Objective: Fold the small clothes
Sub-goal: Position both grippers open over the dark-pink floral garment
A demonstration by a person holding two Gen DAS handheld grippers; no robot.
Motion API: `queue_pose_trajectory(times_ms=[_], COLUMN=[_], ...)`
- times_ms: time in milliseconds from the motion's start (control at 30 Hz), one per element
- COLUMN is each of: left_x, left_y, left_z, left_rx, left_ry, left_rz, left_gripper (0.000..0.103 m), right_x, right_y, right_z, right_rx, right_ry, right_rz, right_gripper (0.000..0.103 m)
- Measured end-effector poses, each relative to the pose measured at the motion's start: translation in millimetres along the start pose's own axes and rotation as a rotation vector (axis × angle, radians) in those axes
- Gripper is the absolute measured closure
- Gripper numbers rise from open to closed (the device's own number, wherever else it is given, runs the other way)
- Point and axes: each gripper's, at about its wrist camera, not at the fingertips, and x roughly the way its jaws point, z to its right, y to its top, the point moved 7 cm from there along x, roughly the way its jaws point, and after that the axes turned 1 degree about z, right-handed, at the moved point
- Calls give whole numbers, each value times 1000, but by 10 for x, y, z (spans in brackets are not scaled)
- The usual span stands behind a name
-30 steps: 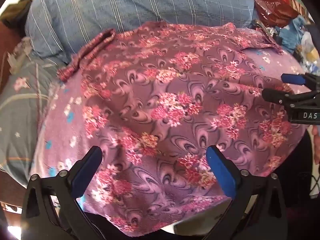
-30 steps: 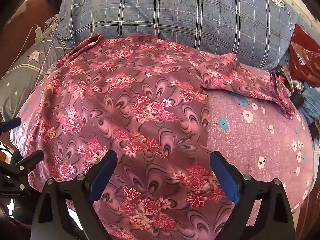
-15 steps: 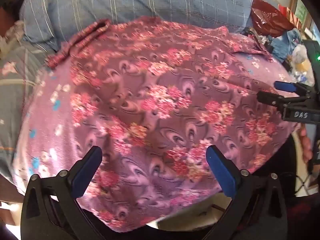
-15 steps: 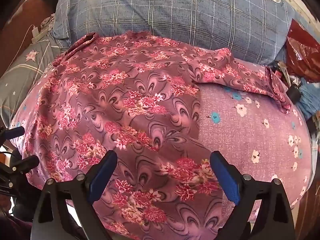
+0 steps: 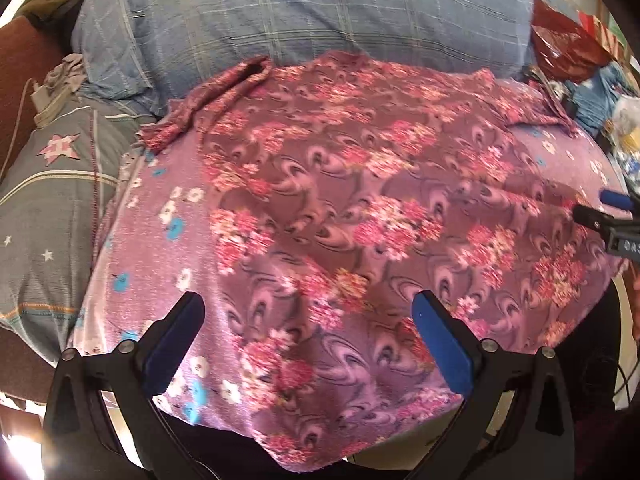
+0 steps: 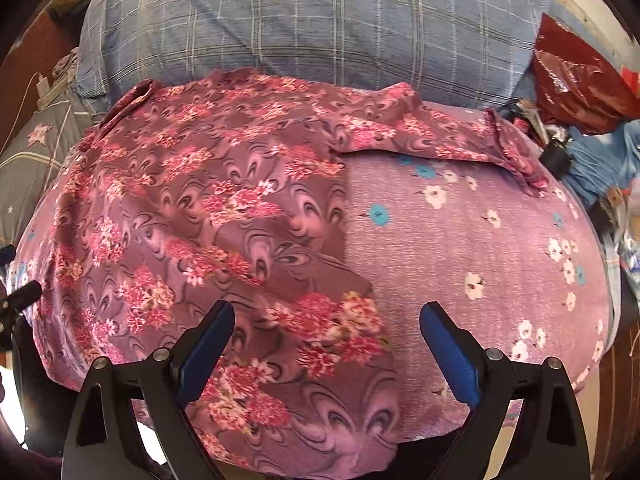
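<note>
Floral garment [image 5: 360, 220]: near hem drops over the bed [image 6: 480, 248] edge, out of sight behind the left tongs [image 5: 308, 344]. Print smeared by blur in left view. Right tongs [image 5: 608, 216] cut off at frame edge there, grip unclear. Clutter [image 6: 600, 184] far right too small to identify.

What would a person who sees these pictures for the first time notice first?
The eye falls first on the floral garment, dark mauve with pink flower clusters, spread flat over the lilac flowered cover in the middle. Behind it lies a large blue checked pillow. Near the bottom, the open left gripper and open right gripper hover above the garment's near edge, holding nothing.
</note>
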Motion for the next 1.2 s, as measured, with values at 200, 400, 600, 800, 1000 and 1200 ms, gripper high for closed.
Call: queue_pose_trajectory(times_ms=[200, 400, 600, 800, 1000, 1200], left_x=[13, 57, 107, 128, 154, 192], left_y=[47, 19, 6, 69, 97, 89], left_z=[-167, -332, -372, -297, -239, -210], left_rx=[-52, -100, -136, -124, -115, -110], left_ry=[8, 5, -24, -33, -44, -47], left_rz=[1, -18, -40, -35, -39, -51], left_gripper=[0, 0, 0, 0, 0, 0], right_x=[-23, -25, 10, 33, 48, 67], right_y=[-80, -131, -108, -45, -31, -18], right_z=[208, 426, 455, 412, 408, 443], right_rx=[57, 111, 128, 118, 116, 127], right_ry=[-42, -75, -68, -60, -57, -56], right_rz=[-3, -10, -13, -2, -4, -7], right_gripper=[8, 8, 8, 8, 8, 8])
